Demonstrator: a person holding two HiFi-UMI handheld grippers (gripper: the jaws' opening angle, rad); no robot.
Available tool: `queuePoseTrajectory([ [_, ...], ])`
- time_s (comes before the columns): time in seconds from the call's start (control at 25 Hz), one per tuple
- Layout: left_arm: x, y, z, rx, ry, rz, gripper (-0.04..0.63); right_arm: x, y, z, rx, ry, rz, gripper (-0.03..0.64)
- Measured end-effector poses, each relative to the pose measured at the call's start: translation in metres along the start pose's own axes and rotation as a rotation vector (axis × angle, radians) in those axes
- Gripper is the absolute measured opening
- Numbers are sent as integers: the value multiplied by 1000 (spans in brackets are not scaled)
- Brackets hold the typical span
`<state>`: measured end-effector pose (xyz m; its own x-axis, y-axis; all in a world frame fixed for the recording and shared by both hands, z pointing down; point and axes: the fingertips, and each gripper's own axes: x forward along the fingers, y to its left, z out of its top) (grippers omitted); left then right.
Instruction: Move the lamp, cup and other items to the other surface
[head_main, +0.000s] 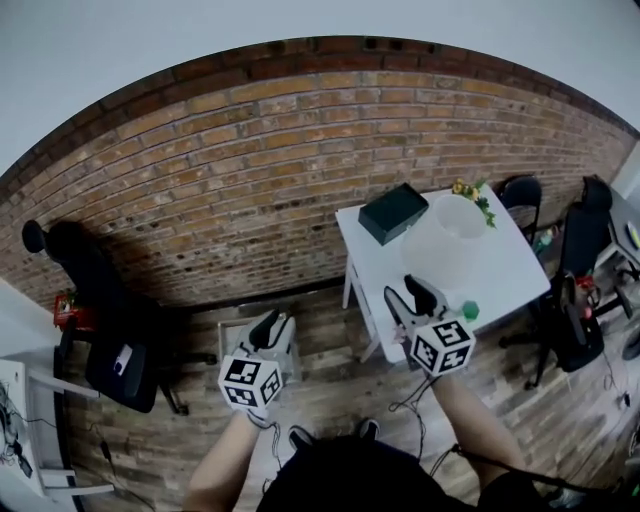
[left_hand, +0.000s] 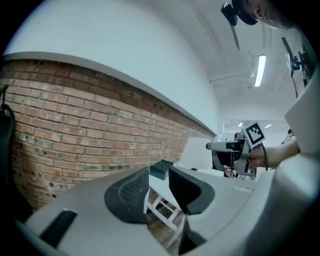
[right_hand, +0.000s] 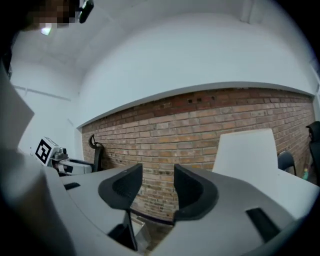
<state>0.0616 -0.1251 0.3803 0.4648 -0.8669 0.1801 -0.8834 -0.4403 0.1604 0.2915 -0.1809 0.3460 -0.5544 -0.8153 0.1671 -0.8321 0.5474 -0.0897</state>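
Observation:
On the white table (head_main: 515, 272) at the right stand a white lamp (head_main: 450, 235), a dark green box (head_main: 393, 212), a small flowering plant (head_main: 472, 192) and a small green cup (head_main: 470, 311). Over the table's front edge my right gripper (head_main: 412, 290) is open and holds nothing, just left of the cup. My left gripper (head_main: 270, 322) is open and empty above a small white side table (head_main: 232, 338). The left gripper view looks between its jaws (left_hand: 159, 182) at the box (left_hand: 161, 169) and the lamp (left_hand: 197, 152). The right gripper's own view (right_hand: 157, 185) shows the lamp (right_hand: 247, 150).
A brick wall (head_main: 250, 150) runs behind both tables, above a wood floor (head_main: 330, 400). Black office chairs stand at the left (head_main: 110, 330) and at the right (head_main: 580, 300). A white desk edge (head_main: 20, 420) shows at the bottom left.

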Motion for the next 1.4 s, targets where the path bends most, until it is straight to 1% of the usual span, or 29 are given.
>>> queuePoseTrajectory([
  [0.12,-7,-5,45,30,-84,-7,115,0,22,39,-78,-74,-2,143],
  [0.2,-14,-8,70,69,-132,5,100,0,32,54,-126,-101,-17,104],
  [0.32,-27,-8,97,124,-187,35,73,-4,38,66,-112,-137,-50,58],
  [0.44,-39,-3,110,136,-212,78,41,-10,38,76,-105,-159,-78,17],
  [0.56,-47,6,111,142,-209,134,11,-12,43,76,-145,-158,-79,6],
  [0.68,-51,12,103,126,-194,153,6,-11,53,73,-180,-163,-56,5],
  [0.88,-52,13,94,119,-179,143,6,-11,62,67,-231,-167,-44,5],
  [1.4,-49,10,86,105,-166,136,6,-17,57,62,-252,-156,-61,5],
])
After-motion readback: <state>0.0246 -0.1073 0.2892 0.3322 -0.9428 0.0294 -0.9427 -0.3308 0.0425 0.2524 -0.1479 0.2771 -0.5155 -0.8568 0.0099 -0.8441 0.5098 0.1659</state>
